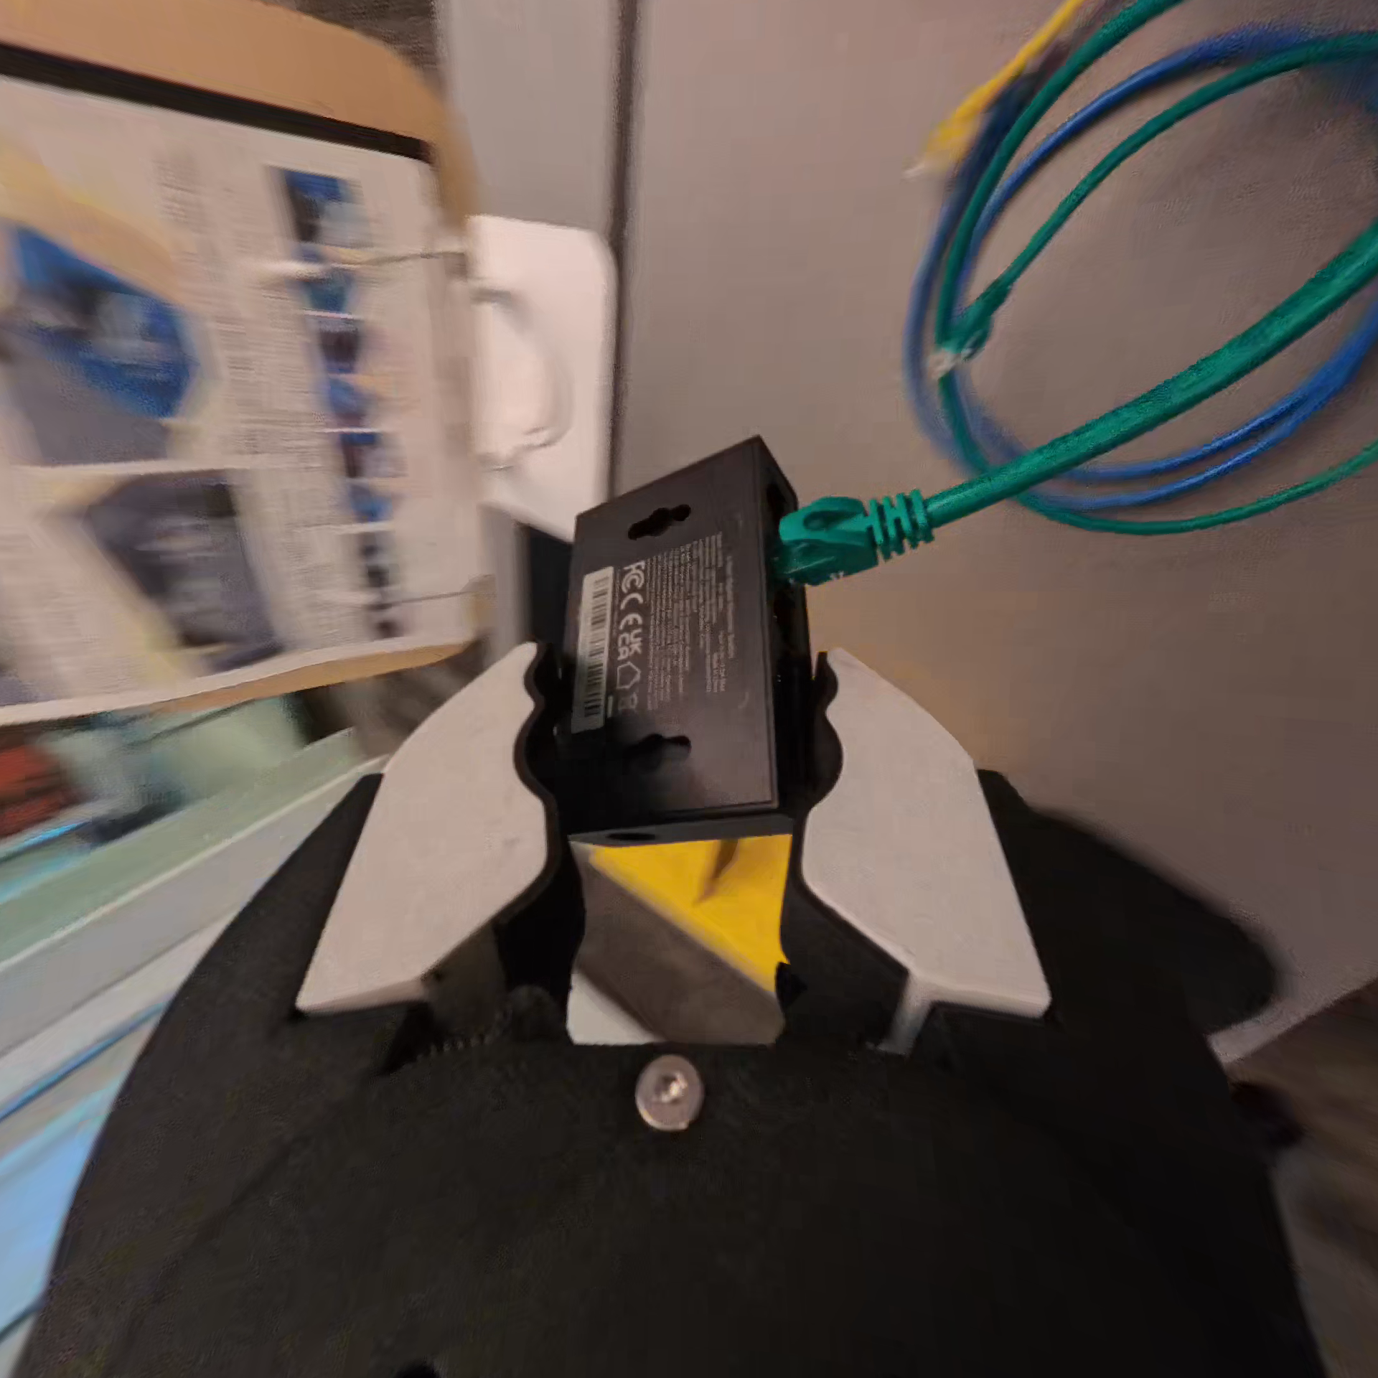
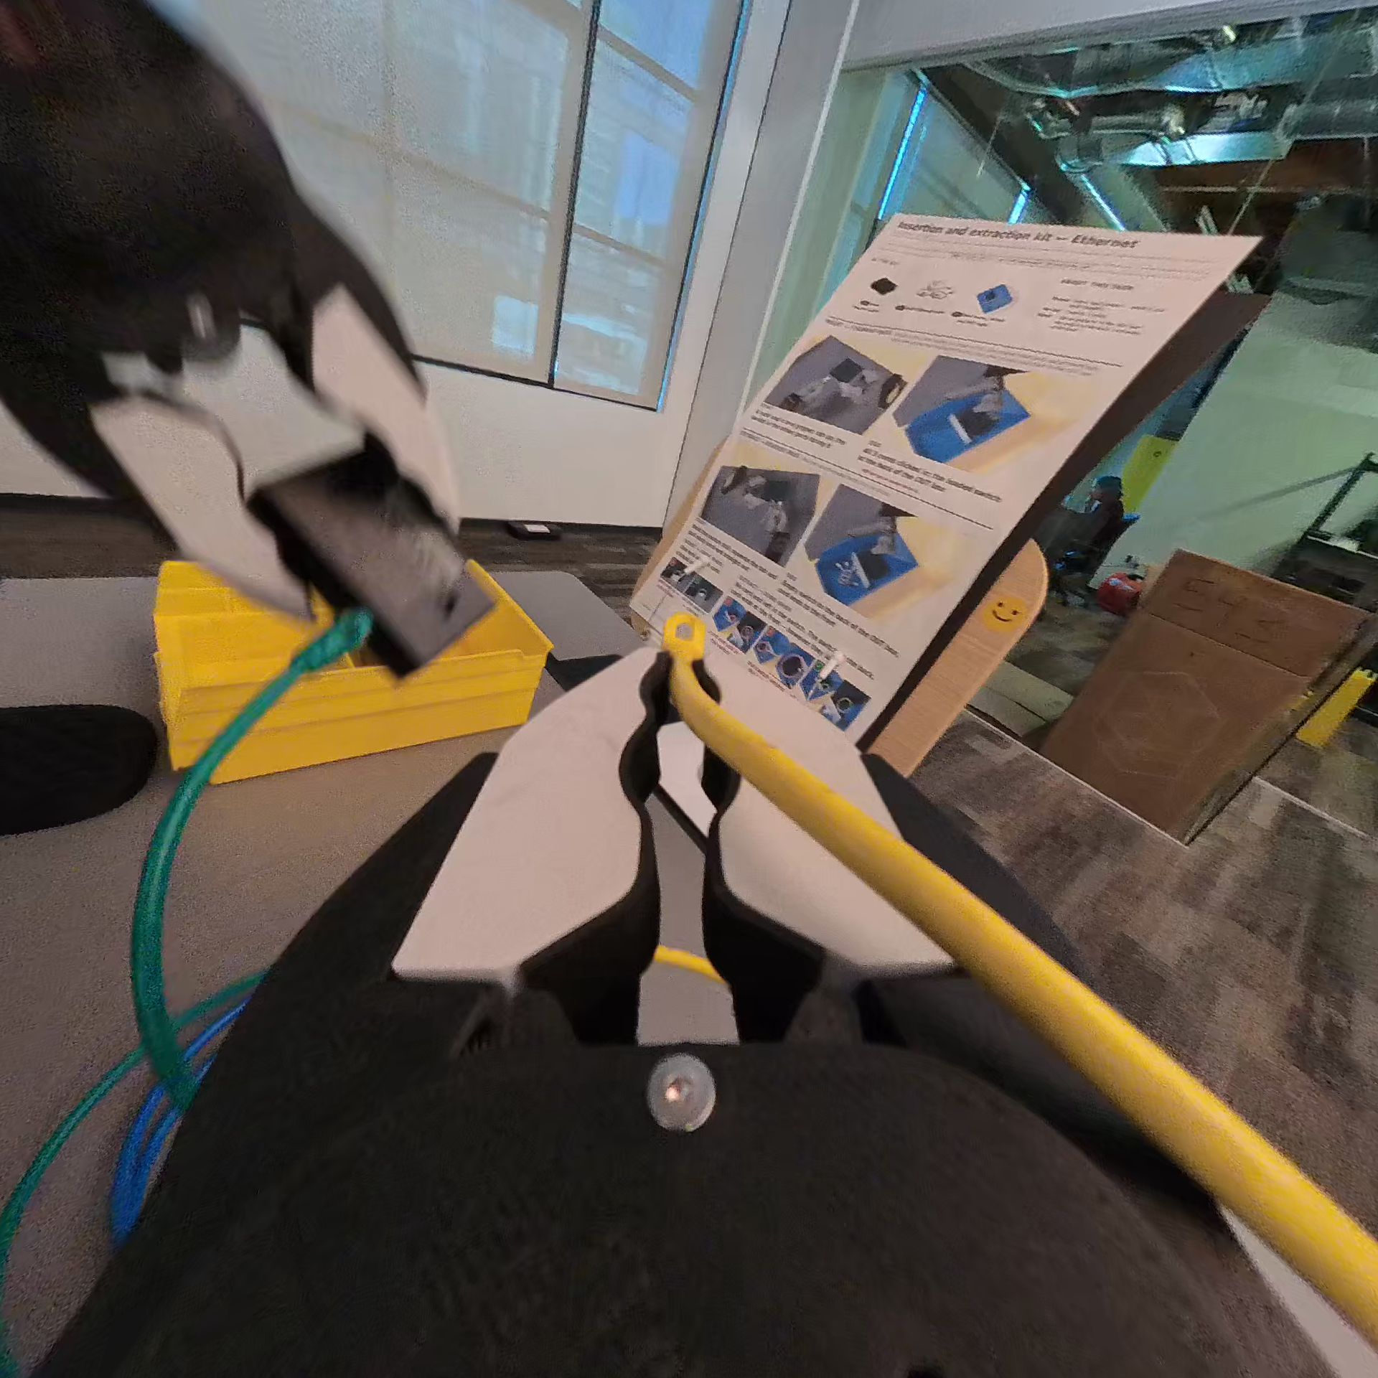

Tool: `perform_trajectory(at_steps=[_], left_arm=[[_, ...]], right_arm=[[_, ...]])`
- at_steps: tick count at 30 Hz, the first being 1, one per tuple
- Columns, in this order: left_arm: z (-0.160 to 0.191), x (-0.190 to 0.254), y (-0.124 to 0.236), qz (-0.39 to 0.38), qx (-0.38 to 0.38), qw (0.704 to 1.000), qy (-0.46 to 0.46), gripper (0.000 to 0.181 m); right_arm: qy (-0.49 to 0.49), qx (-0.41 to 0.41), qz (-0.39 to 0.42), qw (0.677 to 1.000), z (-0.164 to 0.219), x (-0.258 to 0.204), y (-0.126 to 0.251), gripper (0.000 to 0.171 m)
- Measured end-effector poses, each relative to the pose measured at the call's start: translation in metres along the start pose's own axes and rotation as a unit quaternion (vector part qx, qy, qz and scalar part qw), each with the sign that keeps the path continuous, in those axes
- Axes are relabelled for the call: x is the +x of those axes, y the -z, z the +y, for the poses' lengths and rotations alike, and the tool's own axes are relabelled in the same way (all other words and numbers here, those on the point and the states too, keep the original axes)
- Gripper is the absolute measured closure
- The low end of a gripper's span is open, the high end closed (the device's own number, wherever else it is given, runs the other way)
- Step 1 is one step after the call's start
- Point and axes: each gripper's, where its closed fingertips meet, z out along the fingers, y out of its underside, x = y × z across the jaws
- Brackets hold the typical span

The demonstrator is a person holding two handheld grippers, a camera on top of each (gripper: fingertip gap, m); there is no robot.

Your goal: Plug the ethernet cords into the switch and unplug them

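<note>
The black switch (image 1: 675, 656) is held clamped between the fingers of the left gripper (image 1: 675, 716) with a green cord (image 1: 842, 533) plugged in its side, while a yellow cord (image 2: 690, 671) is pinched near its plug by the closed right gripper (image 2: 675, 690) above the table (image 2: 298, 842).

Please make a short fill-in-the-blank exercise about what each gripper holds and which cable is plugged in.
1. The left hand-held gripper holds the black ____.
2. The cable plugged into the switch is ____.
3. The right hand-held gripper grips the ____ cable.
4. The bin on the table is ____.

Missing words: switch; green; yellow; yellow
</note>
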Motion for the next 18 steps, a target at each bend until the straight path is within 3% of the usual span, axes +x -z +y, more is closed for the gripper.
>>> perform_trajectory(at_steps=[5,9,11,13,16,18], left_arm=[[0.016,0.113,-0.123,0.185,0.070,0.973,0.118,0.117],[0.031,0.175,-0.180,0.261,0.058,0.952,0.149,0.117],[0.030,0.180,-0.186,0.253,0.080,0.951,0.155,0.117],[0.021,0.183,-0.179,0.285,0.119,0.932,0.188,0.117],[0.011,0.183,-0.172,0.349,0.164,0.887,0.253,0.117],[0.004,0.183,-0.168,0.406,0.183,0.842,0.303,0.117]], right_arm=[[-0.008,0.017,-0.016,1.000,-0.007,-0.003,0.005,0.165],[-0.003,0.017,-0.027,1.000,-0.009,-0.010,0.001,0.165],[-0.006,0.021,-0.041,0.999,-0.010,-0.015,-0.002,0.165],[-0.008,0.022,-0.050,0.998,-0.011,-0.019,-0.005,0.165],[-0.004,0.016,-0.057,0.998,-0.009,-0.025,-0.010,0.165],[-0.004,0.011,-0.062,0.998,-0.008,-0.028,-0.013,0.165]])
